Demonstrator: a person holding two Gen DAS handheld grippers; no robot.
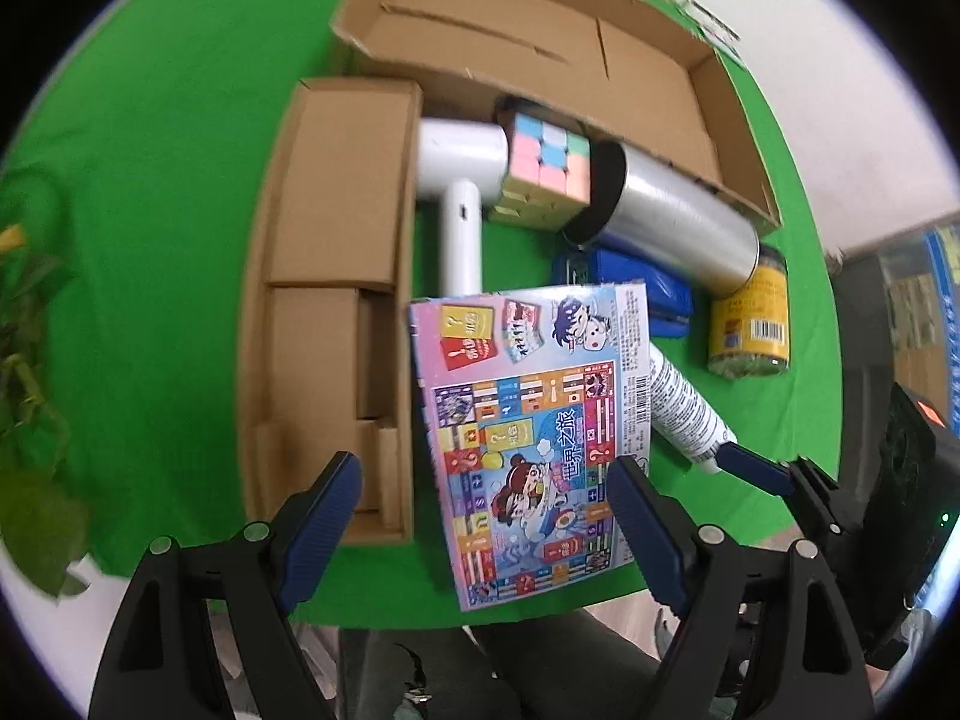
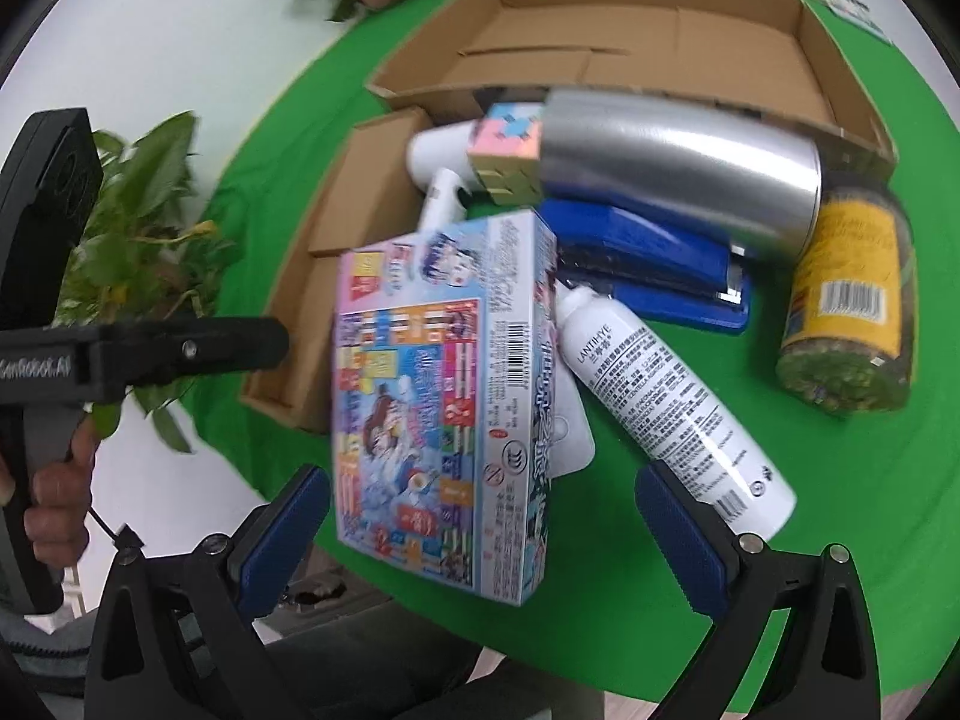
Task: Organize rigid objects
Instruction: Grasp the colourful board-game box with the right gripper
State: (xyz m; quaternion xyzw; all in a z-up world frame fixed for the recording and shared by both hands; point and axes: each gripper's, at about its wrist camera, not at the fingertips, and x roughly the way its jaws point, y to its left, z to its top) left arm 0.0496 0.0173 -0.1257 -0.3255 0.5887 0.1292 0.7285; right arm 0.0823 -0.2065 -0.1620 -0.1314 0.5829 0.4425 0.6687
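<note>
A colourful board-game box point(image 1: 528, 438) point(image 2: 438, 408) lies on the green table on top of other items. My left gripper point(image 1: 486, 516) hangs open above its near end, pads clear of it. My right gripper point(image 2: 486, 534) is also open over the box and touches nothing. Behind the box lie a pastel puzzle cube point(image 1: 549, 165), a silver flask point(image 1: 672, 210), a blue stapler point(image 1: 636, 288), a white spray bottle point(image 2: 672, 396), a yellow-labelled jar point(image 2: 852, 300) and a white dryer-shaped device point(image 1: 459, 180).
A narrow cardboard tray point(image 1: 324, 240) with dividers sits left of the pile. A large shallow cardboard tray point(image 2: 660, 42) stands behind it. Leafy plants point(image 2: 138, 228) crowd the table's left edge. A hand point(image 2: 54, 498) holds the left gripper's handle.
</note>
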